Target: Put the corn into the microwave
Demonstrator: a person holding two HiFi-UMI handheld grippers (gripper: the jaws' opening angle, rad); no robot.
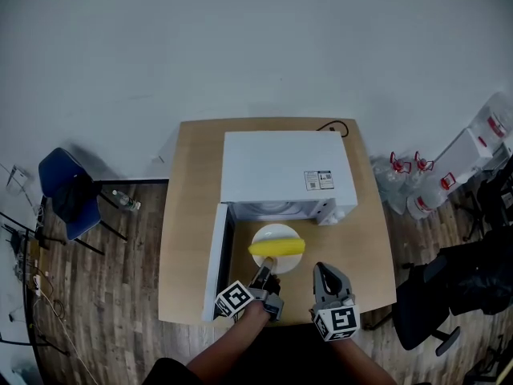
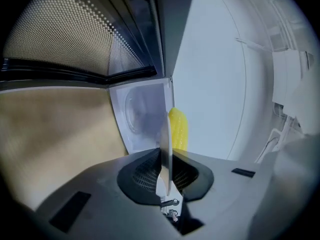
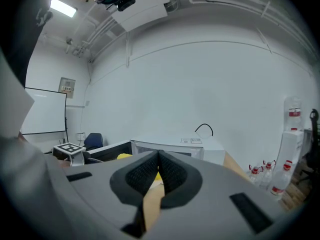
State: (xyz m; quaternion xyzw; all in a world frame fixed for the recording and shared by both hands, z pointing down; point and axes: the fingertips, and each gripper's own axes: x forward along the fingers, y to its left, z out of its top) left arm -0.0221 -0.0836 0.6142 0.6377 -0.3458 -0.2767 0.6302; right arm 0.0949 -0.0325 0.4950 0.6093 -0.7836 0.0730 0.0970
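Corn (image 1: 276,248), a yellow cob, lies across a white plate (image 1: 273,233) in the head view, directly at 6 o'clock of the open cavity of the white microwave (image 1: 284,171), which stands on a wooden table (image 1: 192,215). The microwave door (image 1: 218,255) is swung open at 9 o'clock of the plate. We see the left gripper (image 1: 267,269) at the plate's rim at 6 o'clock, and the right gripper (image 1: 322,269) at 3 o'clock of it, apart from the plate. A blue chair (image 1: 68,195) stands on the floor at 9 o'clock of the table. In the left gripper view, which is rolled on its side, we see the jaws of the left gripper (image 2: 165,166) set narrow and clamped on the plate (image 2: 165,139), shown edge-on as a thin upright line. The corn (image 2: 179,129) lies against the plate's face at 3 o'clock of that line, with the cavity of the microwave (image 2: 142,116) just beyond and the mesh of the door (image 2: 65,39) at 10 o'clock. In the right gripper view, we find the jaws of the right gripper (image 3: 158,156) meeting at their tips with nothing between them. The microwave (image 3: 180,146) stands straight ahead at 12 o'clock, and a part of the corn (image 3: 123,156) shows at 9 o'clock of the jaw tips.
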